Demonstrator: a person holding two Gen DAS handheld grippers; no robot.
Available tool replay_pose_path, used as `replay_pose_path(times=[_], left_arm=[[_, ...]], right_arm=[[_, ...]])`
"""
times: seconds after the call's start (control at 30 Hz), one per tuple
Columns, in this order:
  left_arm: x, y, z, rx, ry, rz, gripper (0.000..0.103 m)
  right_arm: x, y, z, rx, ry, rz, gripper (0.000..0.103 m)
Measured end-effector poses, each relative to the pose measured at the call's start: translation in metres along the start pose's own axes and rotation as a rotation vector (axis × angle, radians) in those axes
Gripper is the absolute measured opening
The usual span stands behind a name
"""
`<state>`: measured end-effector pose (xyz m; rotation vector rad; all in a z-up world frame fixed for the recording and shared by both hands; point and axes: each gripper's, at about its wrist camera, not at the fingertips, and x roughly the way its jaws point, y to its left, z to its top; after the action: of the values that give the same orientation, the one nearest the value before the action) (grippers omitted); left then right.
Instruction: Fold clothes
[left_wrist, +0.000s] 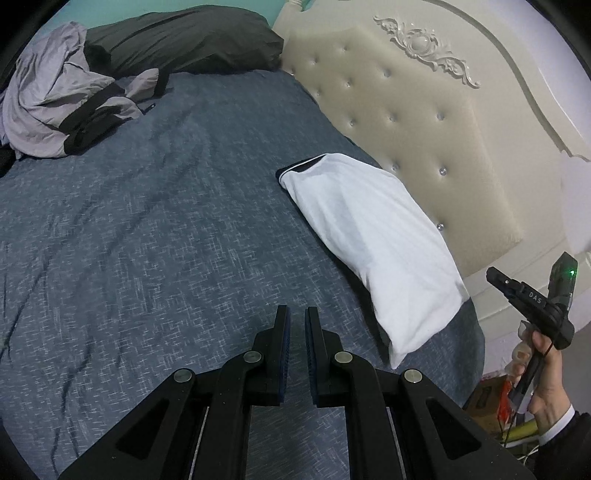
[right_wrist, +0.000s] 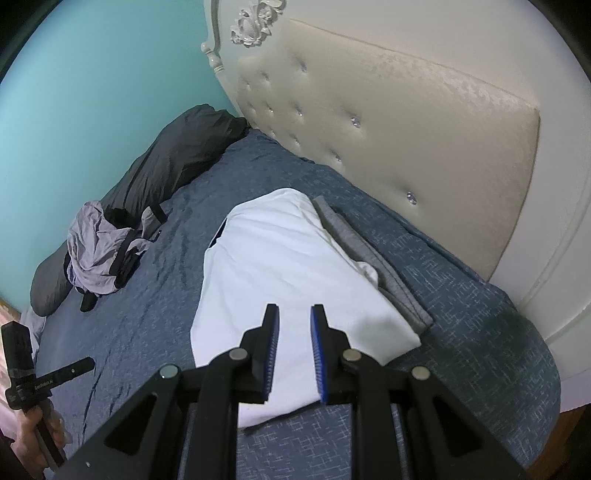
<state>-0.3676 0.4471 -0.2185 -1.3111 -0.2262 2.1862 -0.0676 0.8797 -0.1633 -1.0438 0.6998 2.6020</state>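
A folded white garment (left_wrist: 369, 236) (right_wrist: 280, 266) with a dark collar edge lies on the blue bedspread (left_wrist: 147, 221) next to the headboard. A folded grey garment (right_wrist: 369, 258) lies partly under its far side. A crumpled lilac and black garment (left_wrist: 48, 107) (right_wrist: 99, 254) sits at the far left by a dark pillow. My left gripper (left_wrist: 297, 314) hovers over bare bedspread, shut to a thin slit, empty. My right gripper (right_wrist: 293, 312) hangs above the near end of the white garment with a narrow empty gap between its blue pads.
A cream tufted headboard (left_wrist: 424, 122) (right_wrist: 406, 129) bounds the right side. A dark pillow (left_wrist: 184, 40) (right_wrist: 173, 158) lies along a teal wall (right_wrist: 92, 92). The bed's rounded corner drops off at the right, with boxes and clutter (left_wrist: 491, 398) on the floor beyond. A hand (left_wrist: 550, 387) holds the right gripper's handle.
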Motion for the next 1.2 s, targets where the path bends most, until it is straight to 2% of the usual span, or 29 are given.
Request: replay_pose_path(times=[0.4,0.57,0.67,1.2], left_arm=[[-0.024,0.016,-0.003,-0.006,-0.020,0.017,0.011],[-0.035,0.018,-0.003,0.002,-0.033,0.023,0.018],[-0.041,0.017,-0.003,0.012,-0.040,0.027,0.020],[-0.056,0.006,-0.008,0.064,-0.052,0.035,0.044]], right_arm=[[-0.007,0.037,-0.006,-0.046,-0.004,-0.010,0.017],[-0.011,0.050,-0.006,-0.047,-0.014,-0.026,0.017],[-0.014,0.056,-0.008,-0.053,-0.016,-0.036,0.025],[-0.034,0.077,-0.019,-0.054,-0.035,-0.075,0.036]])
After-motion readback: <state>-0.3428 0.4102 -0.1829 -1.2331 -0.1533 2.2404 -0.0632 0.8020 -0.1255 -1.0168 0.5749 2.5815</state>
